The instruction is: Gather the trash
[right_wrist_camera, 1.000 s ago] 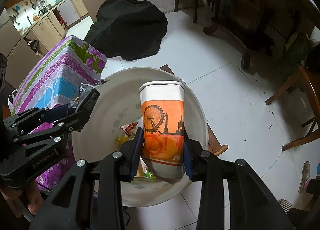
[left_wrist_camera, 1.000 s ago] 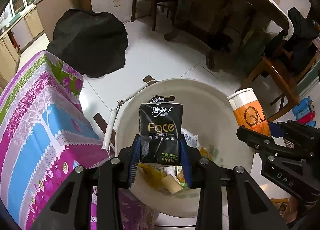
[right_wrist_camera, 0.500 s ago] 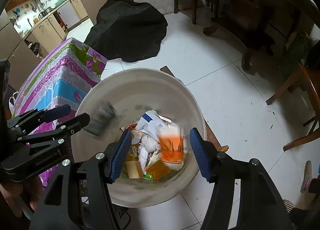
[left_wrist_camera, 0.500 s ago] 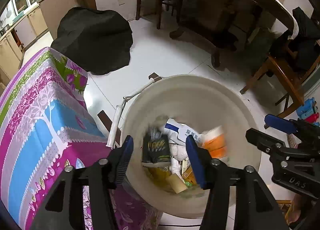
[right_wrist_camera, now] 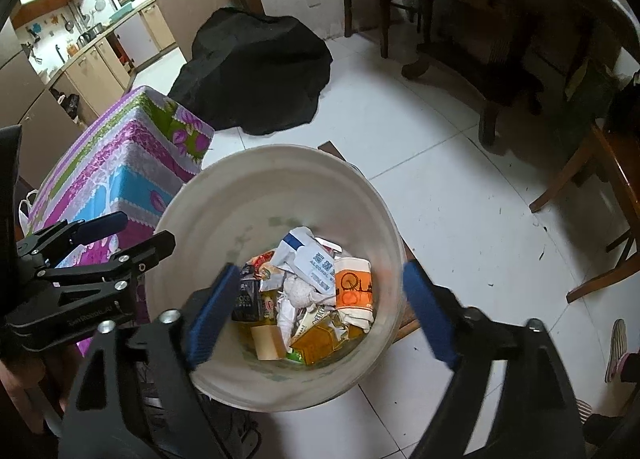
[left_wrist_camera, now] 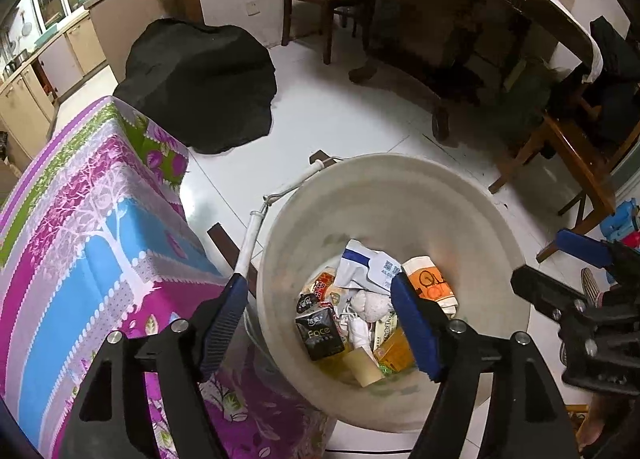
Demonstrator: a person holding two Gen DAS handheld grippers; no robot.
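The left gripper (left_wrist_camera: 320, 319) is hanging over the bucket (left_wrist_camera: 472, 219) with its blue-padded jaws spread wide and nothing between them. The right gripper (right_wrist_camera: 320, 311) is hovering above the same bucket (right_wrist_camera: 192, 219), its jaws likewise standing wide apart and empty. In the left wrist view the right gripper (left_wrist_camera: 560, 271) is showing at the bucket's right side, just outside the rim; in the right wrist view the left gripper (right_wrist_camera: 116, 239) is reaching in from the bucket's left side, at the rim.

Down in the bucket, the black tissue pack (left_wrist_camera: 320, 333) is lying on the trash heap toward the bucket's left wall, its "Face" label facing up. In the right wrist view the same pack (right_wrist_camera: 248, 301) is partly hiding behind a blue pad. The orange paper cup (left_wrist_camera: 430, 285) is lying on its side toward the bucket's right wall, and it (right_wrist_camera: 354, 289) is resting against a white alcohol-wipe packet (right_wrist_camera: 316, 259) near the middle of the heap. Yellow wrappers are sitting beneath both.

A white bail handle (left_wrist_camera: 250, 243) is hanging down the outside of the bucket's left wall. A table under a pink, blue and green floral cloth (left_wrist_camera: 80, 227) is standing just beside the bucket on the left. Beyond the bucket, a black cloth heap (left_wrist_camera: 200, 87) is lying on the white tiled floor (right_wrist_camera: 460, 187), and a dark wooden dining table (left_wrist_camera: 460, 3) is standing well beyond it.
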